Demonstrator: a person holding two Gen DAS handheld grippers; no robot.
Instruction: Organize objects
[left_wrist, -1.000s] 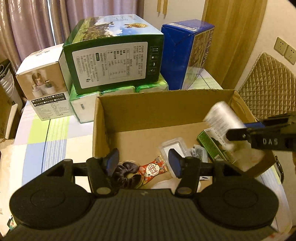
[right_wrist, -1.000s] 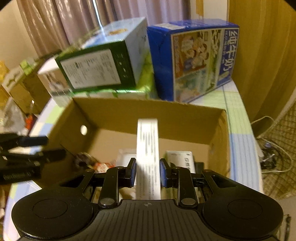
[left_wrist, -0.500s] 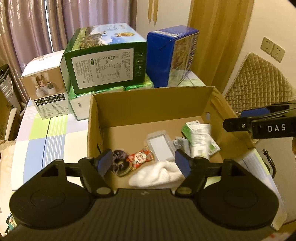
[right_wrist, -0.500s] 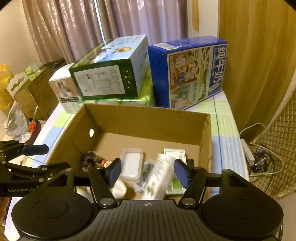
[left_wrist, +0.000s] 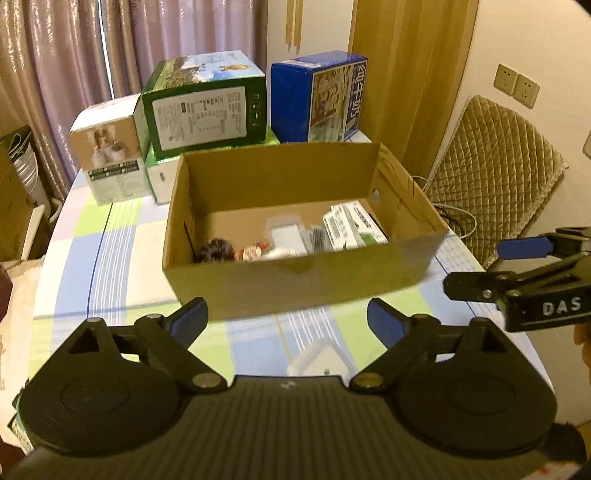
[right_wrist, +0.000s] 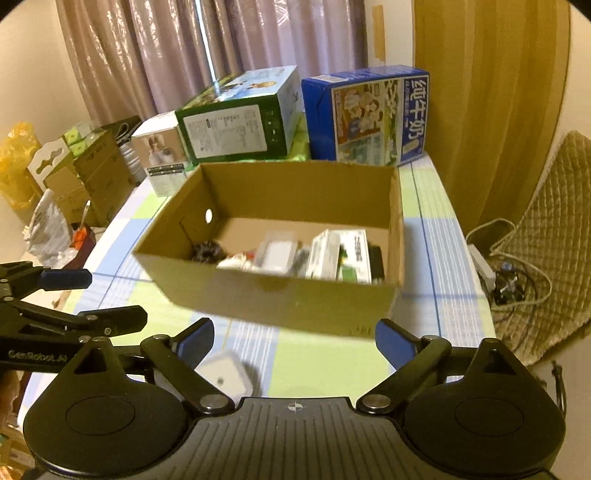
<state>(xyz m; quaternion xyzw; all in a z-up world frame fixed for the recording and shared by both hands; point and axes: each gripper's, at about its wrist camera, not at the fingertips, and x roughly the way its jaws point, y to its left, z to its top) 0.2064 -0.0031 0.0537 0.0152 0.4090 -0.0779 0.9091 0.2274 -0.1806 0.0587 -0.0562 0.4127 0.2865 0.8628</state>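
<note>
A: Both grippers empty, fingers spread wide, and one small white square thing (right_wrist: 225, 376) sits on the table (right_wrist: 314, 363) just ahead of them.

B: Nearer which one? The left gripper (left_wrist: 288, 321) has it almost dead centre, close under the fingers; the right gripper (right_wrist: 295, 341) sees it off toward its left finger (blurred, shape unclear).

A: Beyond it, the cardboard box (left_wrist: 295, 284), already holding several items.

B: Left looks better placed, I'd say.
</note>
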